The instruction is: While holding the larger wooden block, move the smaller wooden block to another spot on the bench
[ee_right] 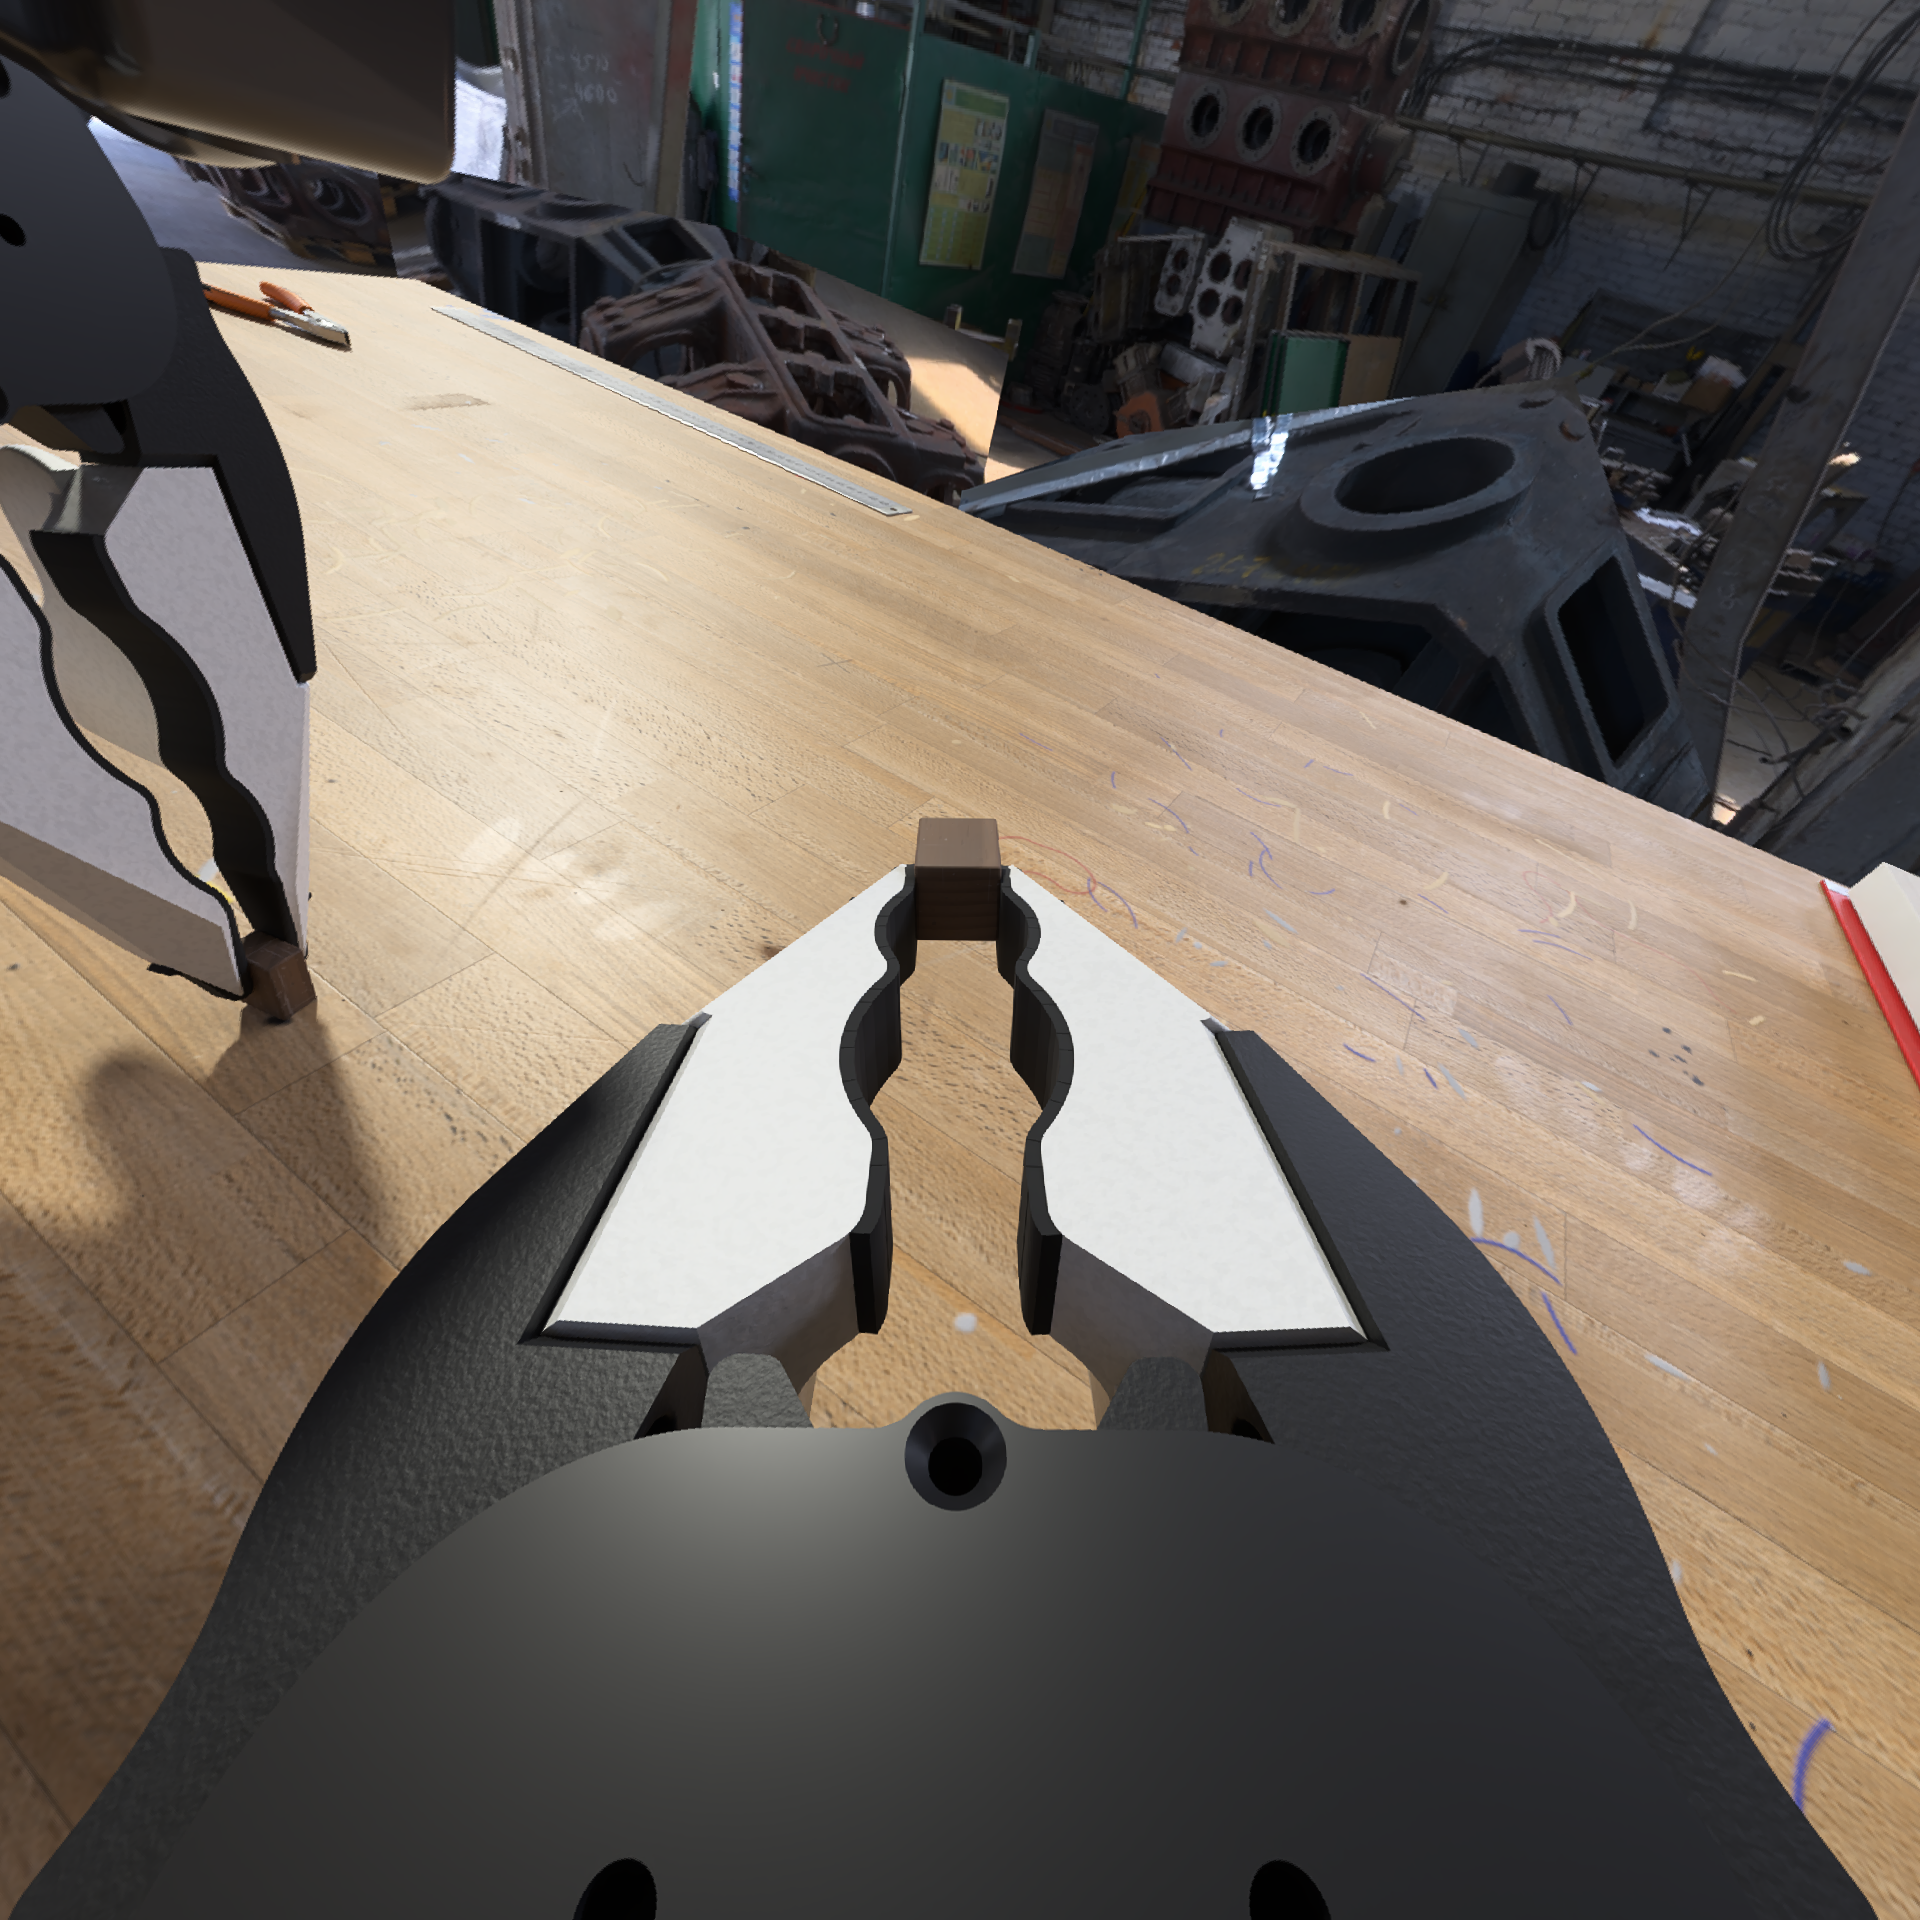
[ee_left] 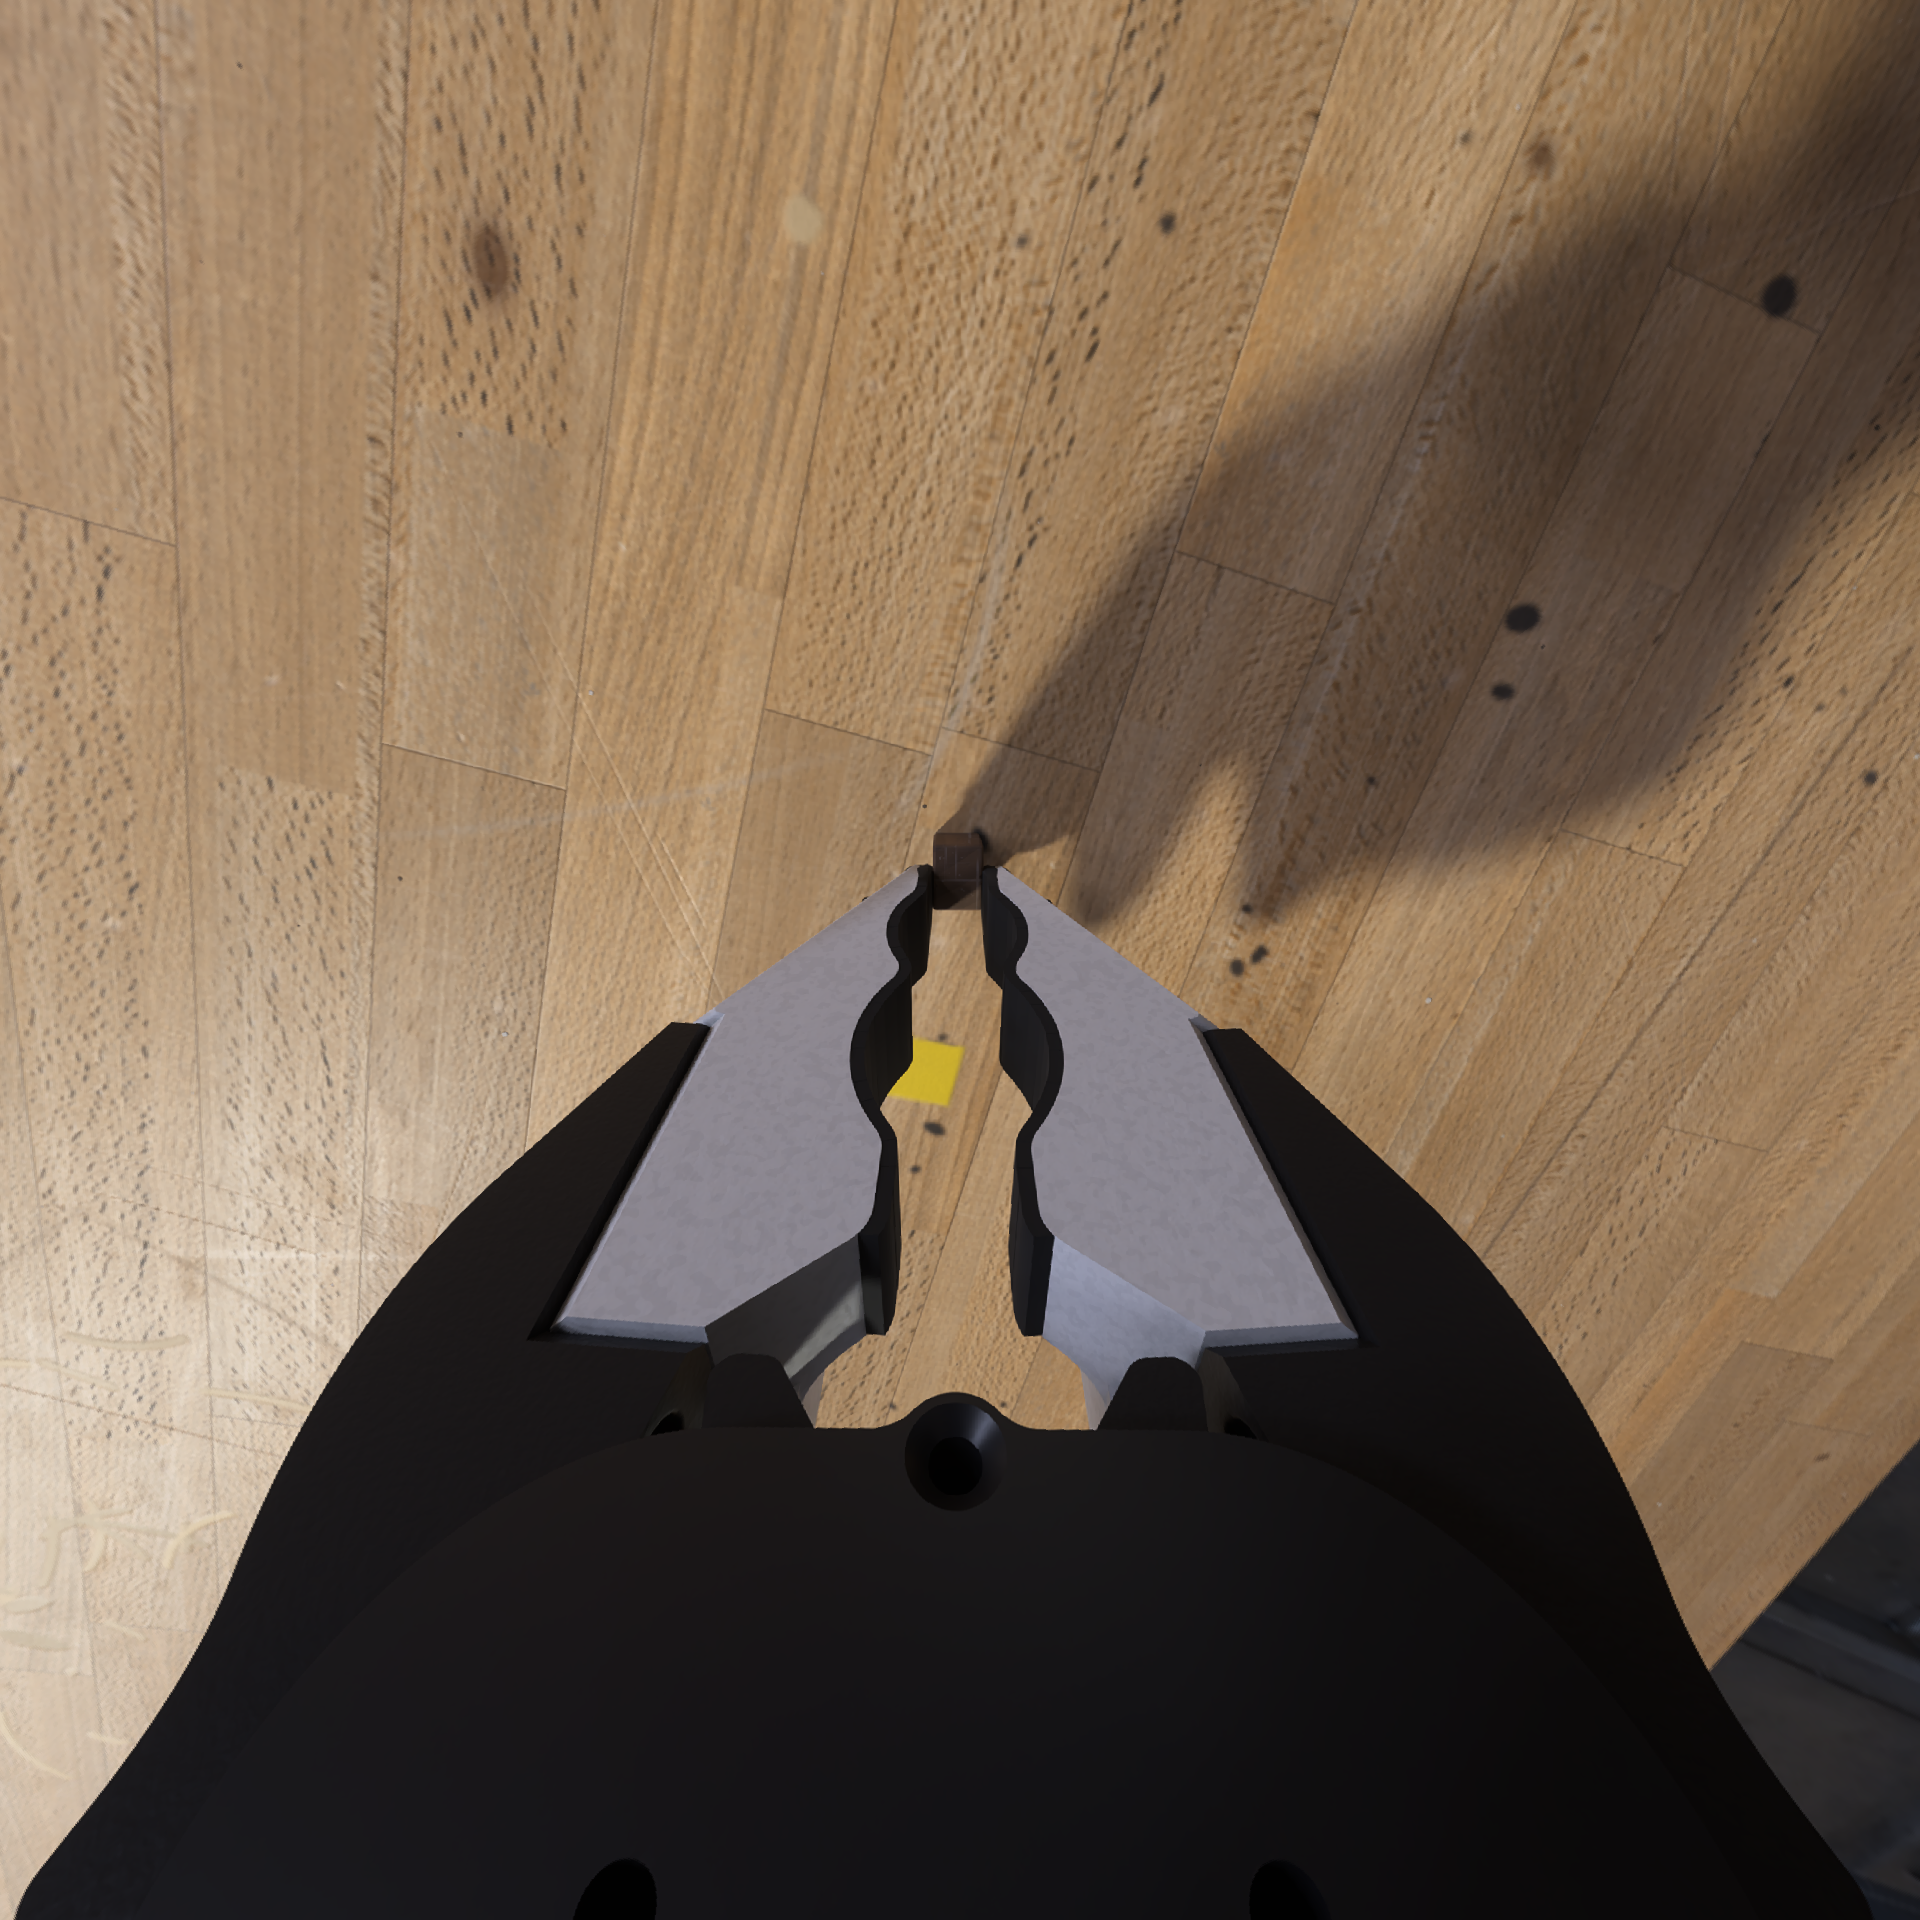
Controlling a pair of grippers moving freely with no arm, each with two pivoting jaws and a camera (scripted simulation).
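Left claw (ee_left: 957, 883) pinching smaller wooden block (ee_left: 957, 860), right claw (ee_right: 957, 883) gripping larger wooden block (ee_right: 957, 878), ruler (ee_right: 675, 410) far off

Open bench (ee_right: 644, 665) between the claws; far edge holds ruler (ee_right: 675, 410) (and pliers (ee_right: 281, 310)).

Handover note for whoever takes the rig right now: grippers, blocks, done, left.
Right gripper: shut on the larger dark-brown wooden block, held above the light wooden bench.
Left gripper: pointing straight down, fingers closed on the smaller dark-brown wooden block, which sits at or just off the bench surface; contact cannot be told.
Done: both blocks gripped.
Left: confirm the small block's new spot, release it, keep the large one held.
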